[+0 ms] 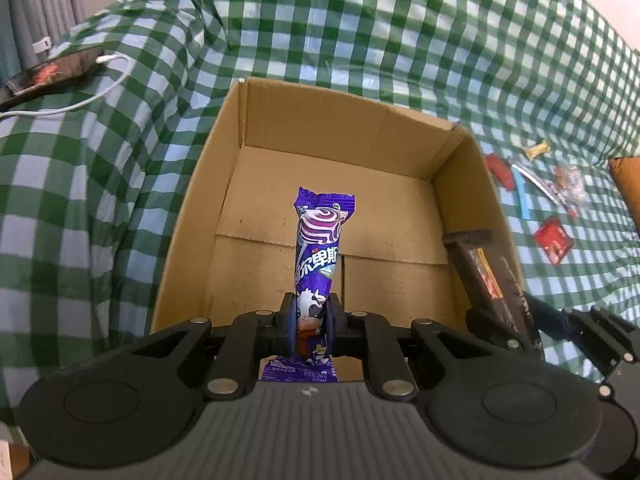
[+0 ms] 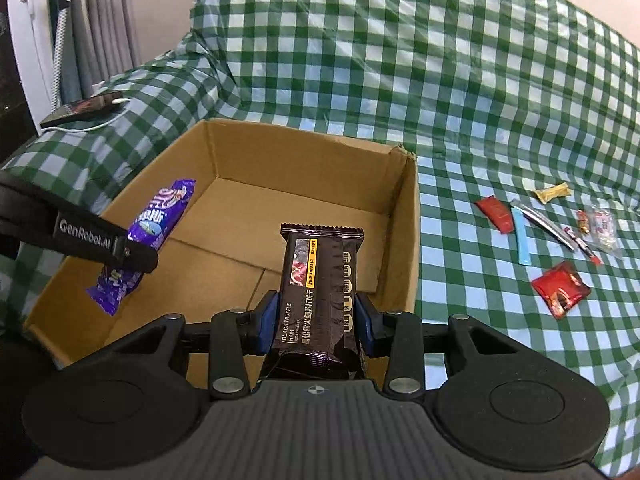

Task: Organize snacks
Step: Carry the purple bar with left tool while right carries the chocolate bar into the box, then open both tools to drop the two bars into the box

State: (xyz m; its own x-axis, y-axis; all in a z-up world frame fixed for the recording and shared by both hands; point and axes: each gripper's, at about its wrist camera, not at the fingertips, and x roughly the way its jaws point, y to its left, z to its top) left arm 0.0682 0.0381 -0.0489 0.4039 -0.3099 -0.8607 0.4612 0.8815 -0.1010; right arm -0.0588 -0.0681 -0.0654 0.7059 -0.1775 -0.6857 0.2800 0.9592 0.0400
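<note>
My left gripper (image 1: 312,326) is shut on a purple candy packet (image 1: 318,248) with a cow print, held over the open cardboard box (image 1: 312,132). From the right wrist view the same purple candy packet (image 2: 160,220) hangs over the box's left side, and my left gripper (image 2: 134,254) shows as a black finger. My right gripper (image 2: 316,322) is shut on a dark brown cracker packet (image 2: 320,280), above the cardboard box (image 2: 404,220) near its right wall. In the left wrist view the dark cracker packet (image 1: 480,264) and right gripper (image 1: 528,320) show at the box's right edge. The box floor is bare.
A green-and-white checked cloth (image 2: 400,60) covers the sofa. Right of the box lie several loose snacks: a red sachet (image 2: 560,288), a red packet (image 2: 496,214), a blue stick (image 2: 522,240), a yellow candy (image 2: 554,193). A phone with a white cable (image 2: 82,110) lies on the left armrest.
</note>
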